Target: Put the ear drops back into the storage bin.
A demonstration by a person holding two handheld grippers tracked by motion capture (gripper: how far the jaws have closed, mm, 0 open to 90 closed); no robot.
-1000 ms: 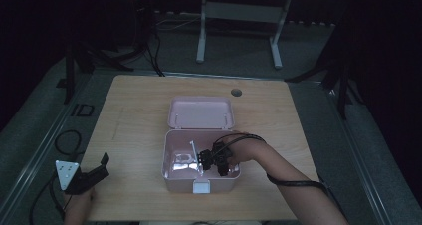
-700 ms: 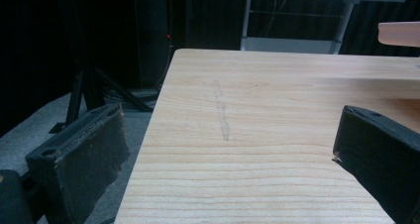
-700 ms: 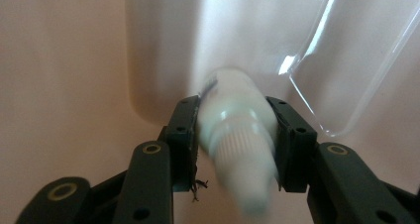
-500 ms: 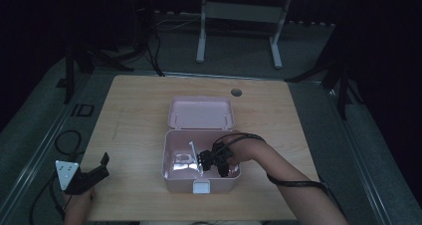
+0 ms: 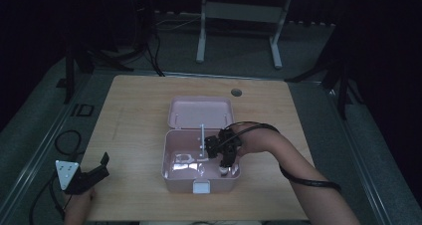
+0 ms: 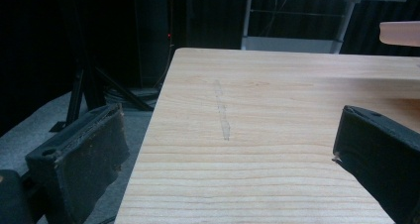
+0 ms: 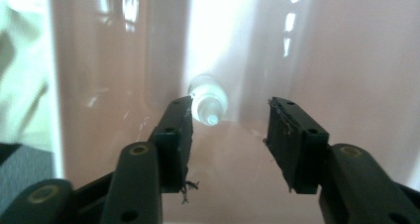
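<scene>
Right tongs [image 7: 228, 117] parted inside pink box [image 5: 171, 150] by small white cap [image 7: 209, 101]; left tongs [image 5: 102, 166] wide open, empty, over worktop [image 5: 134, 110].

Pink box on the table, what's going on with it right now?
A person has reached the right gripper down into the open pink box, whose lid lies back on the table. Its jaws are open around a small white cap-like object, not closed on it. The left gripper rests open near the table's left edge, holding nothing.
</scene>
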